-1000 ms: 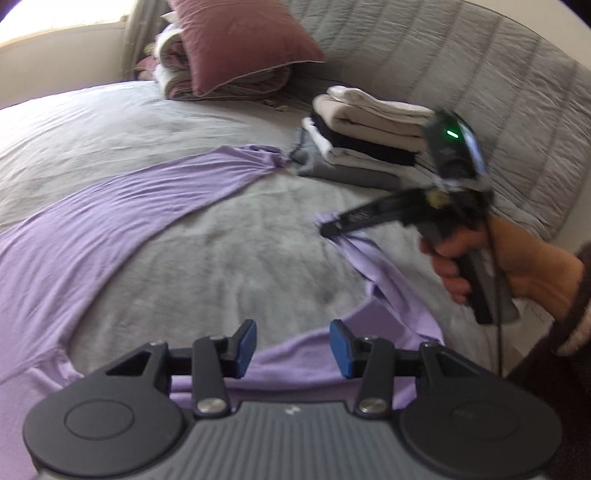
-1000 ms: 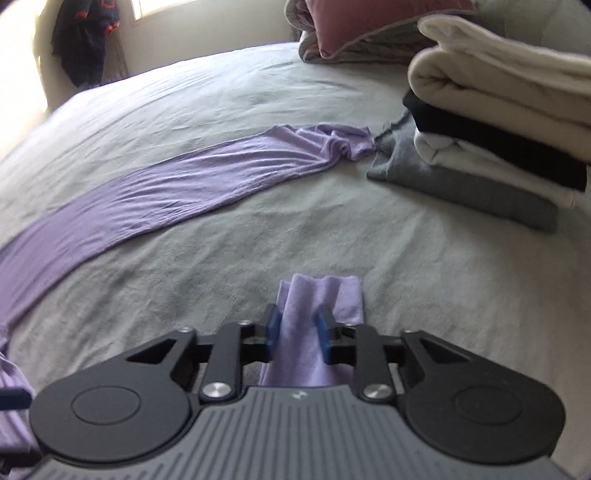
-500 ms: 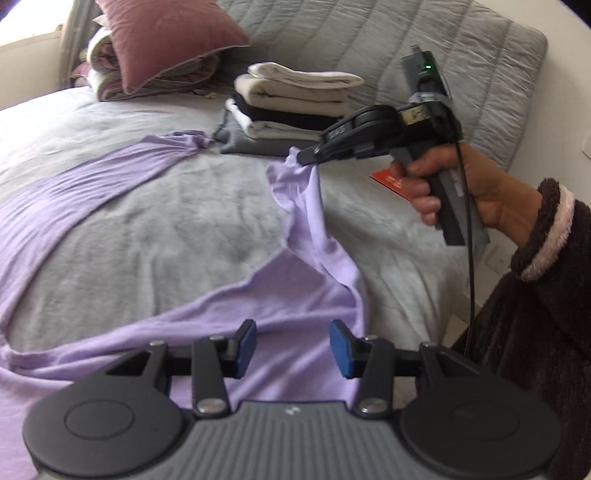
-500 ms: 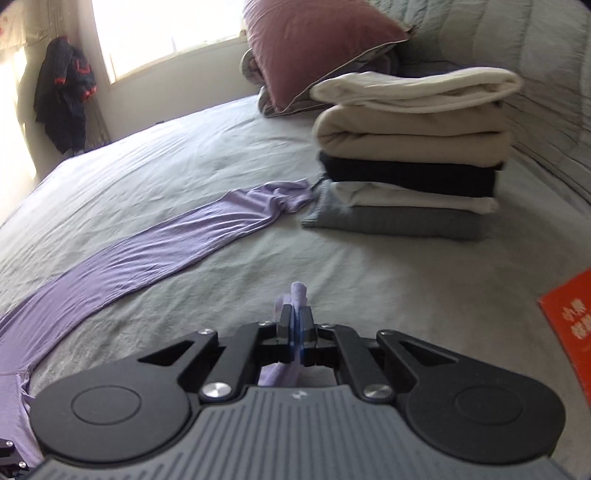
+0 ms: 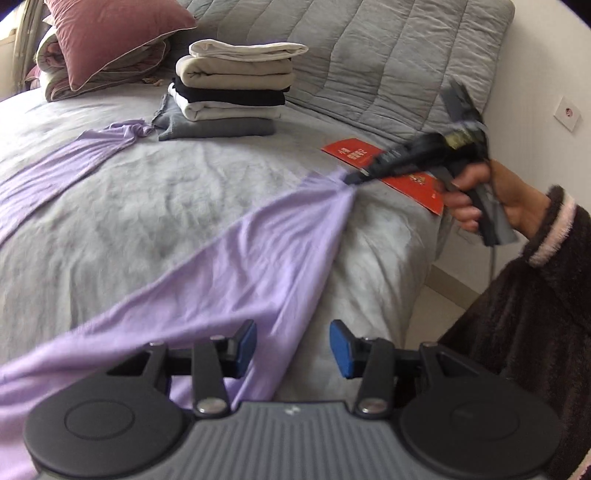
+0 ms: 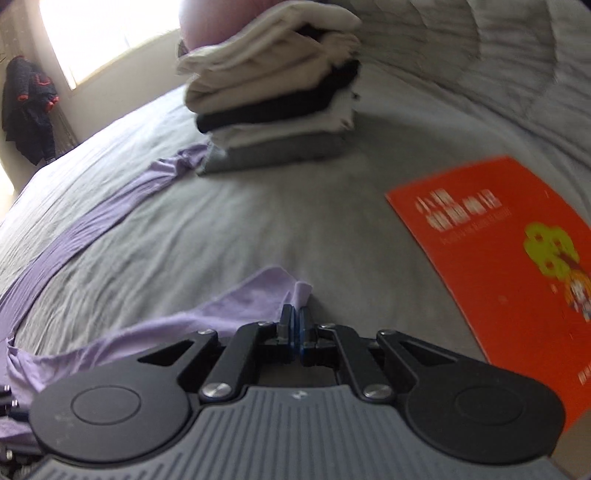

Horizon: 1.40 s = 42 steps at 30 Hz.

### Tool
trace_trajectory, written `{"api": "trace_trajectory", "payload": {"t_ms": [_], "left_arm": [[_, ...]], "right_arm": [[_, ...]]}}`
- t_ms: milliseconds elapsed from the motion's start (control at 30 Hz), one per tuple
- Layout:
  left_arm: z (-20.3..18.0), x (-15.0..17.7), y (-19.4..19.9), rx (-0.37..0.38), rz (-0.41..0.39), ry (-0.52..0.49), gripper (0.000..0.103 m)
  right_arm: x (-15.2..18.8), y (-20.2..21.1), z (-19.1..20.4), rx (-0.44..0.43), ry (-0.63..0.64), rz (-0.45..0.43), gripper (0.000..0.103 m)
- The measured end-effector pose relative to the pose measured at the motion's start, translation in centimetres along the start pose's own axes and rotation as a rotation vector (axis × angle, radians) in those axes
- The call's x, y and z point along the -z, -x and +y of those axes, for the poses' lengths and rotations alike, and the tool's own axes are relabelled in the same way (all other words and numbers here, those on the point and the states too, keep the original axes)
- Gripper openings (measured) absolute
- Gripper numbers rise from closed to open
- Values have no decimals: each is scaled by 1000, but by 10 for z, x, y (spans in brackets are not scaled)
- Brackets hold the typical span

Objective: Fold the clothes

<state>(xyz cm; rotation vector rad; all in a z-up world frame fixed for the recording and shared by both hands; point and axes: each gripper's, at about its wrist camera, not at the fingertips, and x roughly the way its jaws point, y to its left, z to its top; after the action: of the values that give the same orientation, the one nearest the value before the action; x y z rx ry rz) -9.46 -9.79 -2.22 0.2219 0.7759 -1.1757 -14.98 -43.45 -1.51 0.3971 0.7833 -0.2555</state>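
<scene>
A lilac long-sleeved garment (image 5: 236, 266) lies spread on the grey bed (image 5: 147, 192). My right gripper (image 6: 295, 328) is shut on the end of one sleeve (image 6: 258, 295) and holds it stretched out to the right, low over the bed; it also shows in the left wrist view (image 5: 354, 179). The other sleeve (image 5: 74, 155) runs toward the folded stack. My left gripper (image 5: 293, 347) is open and empty, just above the garment's near edge.
A stack of folded clothes (image 5: 232, 88) stands at the back by the grey quilted headboard (image 5: 369, 55). A red booklet (image 6: 509, 258) lies on the bed right of the held sleeve. A maroon pillow (image 5: 110, 33) sits back left. The bed's right edge drops to the floor (image 5: 436, 306).
My right gripper closed on the sleeve end, lifted it and pulled it right toward the red booklet, stretching the sleeve out. My left gripper stayed open.
</scene>
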Motion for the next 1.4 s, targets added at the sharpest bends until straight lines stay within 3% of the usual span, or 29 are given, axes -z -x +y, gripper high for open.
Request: {"api": "trace_trajectory", "payload": {"t_ms": [167, 233, 333, 467, 567, 933, 967, 1033, 1167, 1400], "left_arm": [[4, -38, -20, -1, 18, -36, 45], [5, -57, -36, -5, 44, -54, 45], [6, -89, -68, 2, 80, -54, 45], [8, -122, -109, 28, 107, -27, 45], [6, -138, -135, 44, 119, -6, 43], [-5, -159, -187, 65, 148, 2, 42], [-5, -158, -188, 65, 146, 8, 40], [-6, -158, -190, 53, 141, 9, 33], [-10, -158, -192, 36, 148, 8, 3], [-12, -162, -193, 40, 145, 42, 5]], "right_arm": [[1, 16, -32, -19, -117, 9, 7], [0, 20, -42, -57, -172, -3, 16], [-2, 21, -50, -142, -255, -8, 16], [-6, 14, -44, -226, -311, 6, 16], [-12, 7, -31, -241, -299, 25, 16], [-15, -21, -1, -81, -262, 94, 16], [-14, -22, 0, -67, -256, 93, 15], [-13, -24, 3, -27, -225, 88, 0], [-14, -16, -4, 2, -238, 81, 0], [-4, 16, -27, 23, -305, 87, 3]]}}
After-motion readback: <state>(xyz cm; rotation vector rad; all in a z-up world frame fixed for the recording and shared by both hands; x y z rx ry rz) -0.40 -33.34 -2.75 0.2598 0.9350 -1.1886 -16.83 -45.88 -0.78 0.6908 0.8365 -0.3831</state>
